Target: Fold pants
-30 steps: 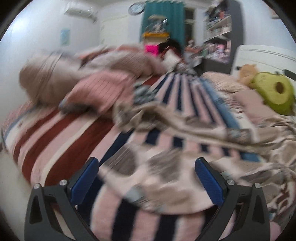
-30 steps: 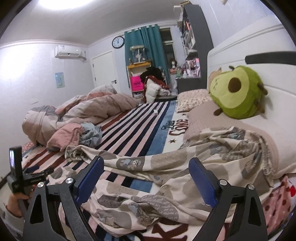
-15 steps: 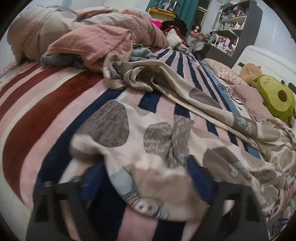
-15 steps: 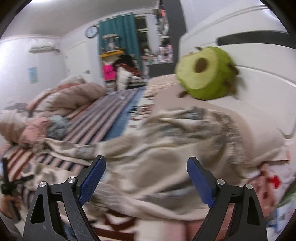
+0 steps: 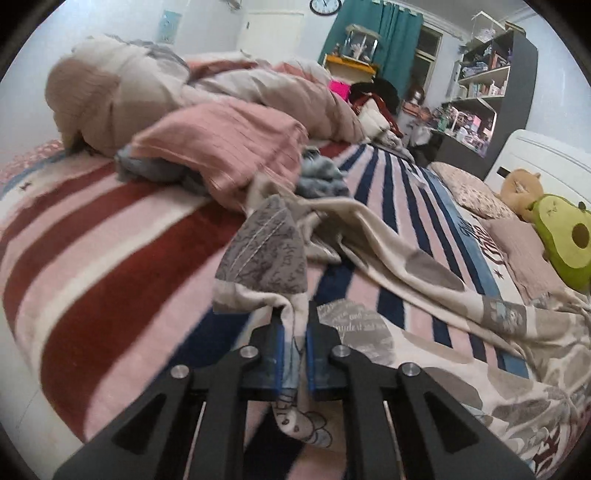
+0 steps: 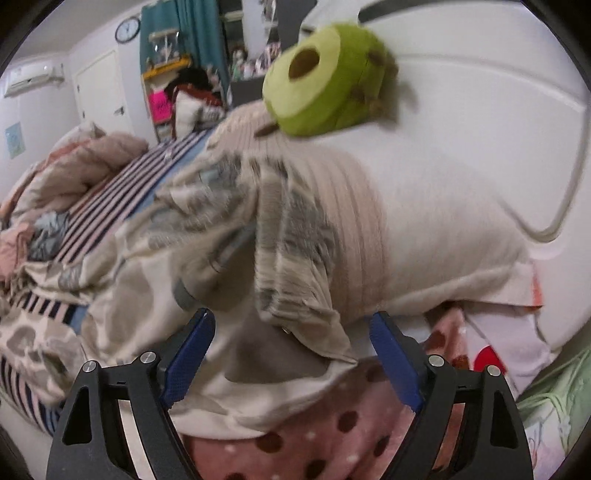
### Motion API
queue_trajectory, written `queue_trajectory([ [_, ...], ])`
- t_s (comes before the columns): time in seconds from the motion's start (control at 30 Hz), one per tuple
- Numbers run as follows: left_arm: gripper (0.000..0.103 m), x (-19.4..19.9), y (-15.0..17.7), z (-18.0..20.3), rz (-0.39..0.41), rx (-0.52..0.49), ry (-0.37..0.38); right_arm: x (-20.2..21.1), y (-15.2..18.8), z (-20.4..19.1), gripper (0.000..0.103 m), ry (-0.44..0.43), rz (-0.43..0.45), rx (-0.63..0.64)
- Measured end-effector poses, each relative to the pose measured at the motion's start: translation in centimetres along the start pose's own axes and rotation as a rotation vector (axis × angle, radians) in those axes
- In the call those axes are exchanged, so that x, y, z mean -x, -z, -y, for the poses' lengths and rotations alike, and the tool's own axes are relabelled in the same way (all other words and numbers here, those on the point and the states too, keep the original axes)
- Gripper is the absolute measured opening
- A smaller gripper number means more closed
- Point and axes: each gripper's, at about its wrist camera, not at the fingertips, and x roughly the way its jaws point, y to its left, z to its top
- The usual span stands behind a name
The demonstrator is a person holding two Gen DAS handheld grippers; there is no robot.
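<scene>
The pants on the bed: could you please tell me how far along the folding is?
Early stage. Done: the left gripper is shut on one end of the patterned pants. In hand: the right gripper is open around the other end, lying against the pillow, not yet closed. Left: every fold; the pants lie crumpled across the striped blanket.

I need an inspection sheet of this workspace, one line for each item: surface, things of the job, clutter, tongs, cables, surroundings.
Surface: bed with striped blanket, red, pink and navy stripes.
Job's things: patterned pants lie unfolded across the bed; waistband end lies on a pillow.
Clutter: rumpled duvet, pink cloth, avocado plush.
Tongs: left tongs shut on a pants hem; right tongs open, at the waistband end.
Cables: nothing seen.
Surroundings: teal curtain, wall clock, shelves, white headboard.
</scene>
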Motion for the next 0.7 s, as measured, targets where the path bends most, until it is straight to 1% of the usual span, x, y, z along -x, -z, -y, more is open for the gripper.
queue_trajectory([
  [0.03,0.007,0.0,-0.3,0.0,0.009,-0.006,-0.011,-0.4,0.2,0.4,0.083,-0.014,-0.010,-0.002],
  [0.07,0.007,0.0,-0.3,0.0,0.013,-0.006,-0.012,-0.7,0.3,0.6,0.080,-0.026,-0.017,-0.008],
  [0.1,0.007,0.0,-0.5,-0.1,0.016,-0.003,-0.009,-1.0,0.4,0.9,0.062,-0.034,-0.016,-0.016],
  [0.13,0.007,0.1,-0.4,0.0,0.018,-0.003,-0.008,-1.0,0.4,1.0,0.050,-0.033,-0.013,-0.020],
  [0.17,0.007,0.2,-0.5,0.1,0.022,-0.005,-0.006,-1.0,0.3,1.1,0.034,-0.026,-0.011,-0.022],
  [0.23,0.007,0.4,-0.7,0.3,0.034,-0.010,-0.003,-0.7,0.1,0.8,0.025,-0.036,0.009,-0.001],
  [0.27,0.007,0.7,-0.8,0.3,0.043,-0.012,-0.002,-0.5,0.0,0.5,0.012,-0.040,0.014,0.014],
  [0.3,0.007,0.9,-0.8,0.4,0.053,-0.015,-0.004,-0.4,-0.2,0.0,0.009,-0.037,0.011,0.024],
  [0.4,0.007,2.2,-1.3,0.0,0.100,-0.010,-0.034,0.8,-1.0,-0.7,0.006,-0.041,0.032,0.019],
  [0.57,0.007,4.0,-2.4,-2.0,0.160,-0.013,-0.095,4.6,-1.8,-1.5,0.005,-0.036,0.105,0.018],
  [0.7,0.007,4.7,-2.6,-3.7,0.186,-0.020,-0.153,6.2,-2.2,-2.2,0.005,-0.036,0.106,0.015],
])
